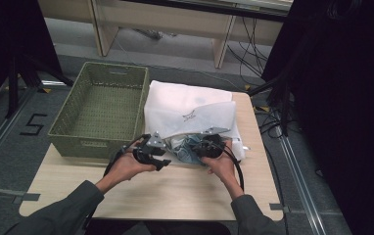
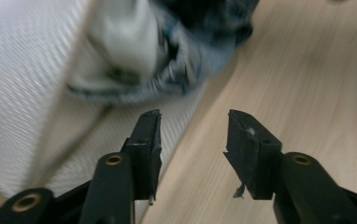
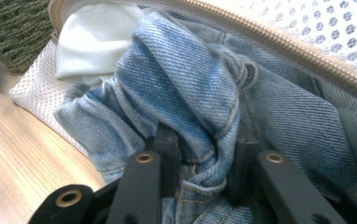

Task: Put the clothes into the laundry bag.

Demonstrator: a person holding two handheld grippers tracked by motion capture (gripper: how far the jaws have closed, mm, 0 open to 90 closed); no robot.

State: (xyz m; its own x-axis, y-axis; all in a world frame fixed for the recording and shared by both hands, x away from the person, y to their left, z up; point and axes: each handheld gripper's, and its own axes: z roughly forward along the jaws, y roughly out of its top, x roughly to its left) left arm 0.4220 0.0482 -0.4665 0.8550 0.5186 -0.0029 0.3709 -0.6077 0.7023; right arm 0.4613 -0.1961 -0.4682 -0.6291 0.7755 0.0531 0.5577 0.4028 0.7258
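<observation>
A white mesh laundry bag [image 1: 190, 115] lies on the wooden table [image 1: 175, 191], its zipped mouth facing the person. Blue denim [image 1: 187, 149] bulges out of that mouth beside a white garment [image 3: 92, 42]. My right gripper [image 1: 200, 150] is at the bag's mouth, and in the right gripper view [image 3: 204, 144] its jaws are shut on a bunched fold of the denim [image 3: 181, 79]. My left gripper [image 1: 161, 164] hovers just left of the bag; its jaws [image 2: 193, 128] stand open over the bag's edge [image 2: 22, 70] and bare table, nothing between them, the denim [image 2: 190, 60] just ahead.
A green woven basket [image 1: 99, 105] stands on the table's left, next to the bag; its weave [image 3: 13, 28] shows at the top left of the right gripper view. Bare table runs along the near side. Cables and black stands lie on the floor to the right.
</observation>
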